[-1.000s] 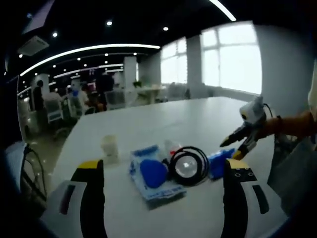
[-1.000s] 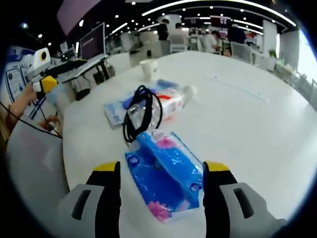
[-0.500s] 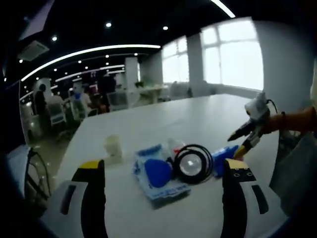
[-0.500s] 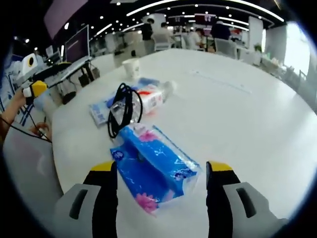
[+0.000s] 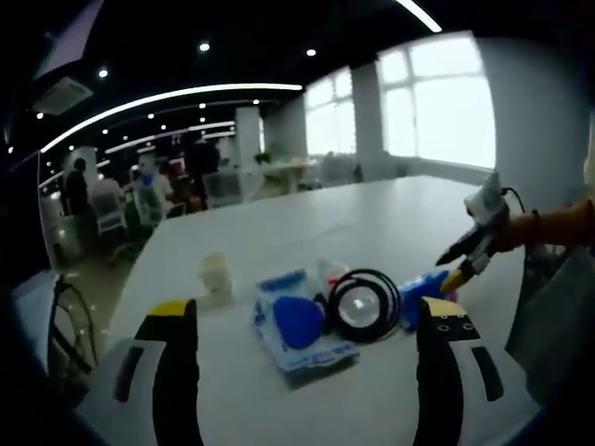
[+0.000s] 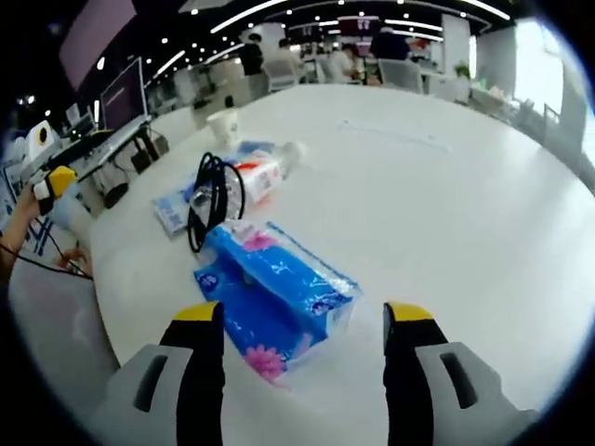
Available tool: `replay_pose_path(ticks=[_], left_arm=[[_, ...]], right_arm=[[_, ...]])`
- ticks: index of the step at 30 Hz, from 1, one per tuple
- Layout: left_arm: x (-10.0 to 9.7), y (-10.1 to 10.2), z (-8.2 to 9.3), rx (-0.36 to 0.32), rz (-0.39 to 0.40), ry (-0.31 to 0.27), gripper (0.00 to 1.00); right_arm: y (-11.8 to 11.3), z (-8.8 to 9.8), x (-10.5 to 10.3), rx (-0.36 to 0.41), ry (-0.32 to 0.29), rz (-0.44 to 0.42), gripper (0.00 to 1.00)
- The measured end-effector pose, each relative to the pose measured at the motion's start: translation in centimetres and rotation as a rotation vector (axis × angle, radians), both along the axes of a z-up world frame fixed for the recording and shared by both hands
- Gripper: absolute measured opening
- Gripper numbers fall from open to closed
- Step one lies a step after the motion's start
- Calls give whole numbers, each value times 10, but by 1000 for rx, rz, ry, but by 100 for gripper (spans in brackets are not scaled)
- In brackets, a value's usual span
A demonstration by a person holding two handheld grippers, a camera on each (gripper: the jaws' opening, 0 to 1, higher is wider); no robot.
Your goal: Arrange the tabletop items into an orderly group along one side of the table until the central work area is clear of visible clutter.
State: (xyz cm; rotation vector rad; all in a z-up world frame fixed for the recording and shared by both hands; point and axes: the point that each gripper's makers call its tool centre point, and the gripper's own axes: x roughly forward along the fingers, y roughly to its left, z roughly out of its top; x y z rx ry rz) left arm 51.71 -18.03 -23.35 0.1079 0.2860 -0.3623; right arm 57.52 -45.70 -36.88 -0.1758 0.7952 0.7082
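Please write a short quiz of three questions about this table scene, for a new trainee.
1. True or false: the right hand-held gripper is shut on the blue tissue pack.
2. What lies nearest the black cable coil? A) paper cup B) plastic bottle C) laptop
3. Fill in: the left hand-held gripper is ___.

Key: 1 false; 2 B; 3 open

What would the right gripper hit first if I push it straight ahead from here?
Most likely the blue tissue pack: it lies on the table just ahead of the open right gripper, roughly between its jaws, though depth is hard to judge.
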Motion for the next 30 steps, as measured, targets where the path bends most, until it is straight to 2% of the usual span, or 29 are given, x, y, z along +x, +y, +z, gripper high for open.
replay_pose_path(ticks=[13, 15, 17, 23, 25, 28, 30], left_arm=[[-1, 1, -2, 20, 1, 3, 93], [-1, 0, -1, 18, 1, 1, 93], [-1, -1, -1, 23, -4, -1, 93], [-2, 0, -5, 40, -6, 11, 89], [-2, -1, -4, 47, -8, 7, 89], [-1, -1, -3, 56, -8, 1, 89], [-1, -1, -3, 59, -10, 2, 88]], right_arm=[[-6, -7, -5, 12, 29, -39, 51], [-5, -9, -7, 14, 40, -40, 45], [-9, -14, -9, -31, 35, -33, 38], [-12, -16, -5, -13, 42, -89, 21], [-13, -17, -3, 2, 52, -102, 21], [-13, -15, -2, 28, 49, -112, 14], [-12, -16, -2, 22, 48, -109, 13]])
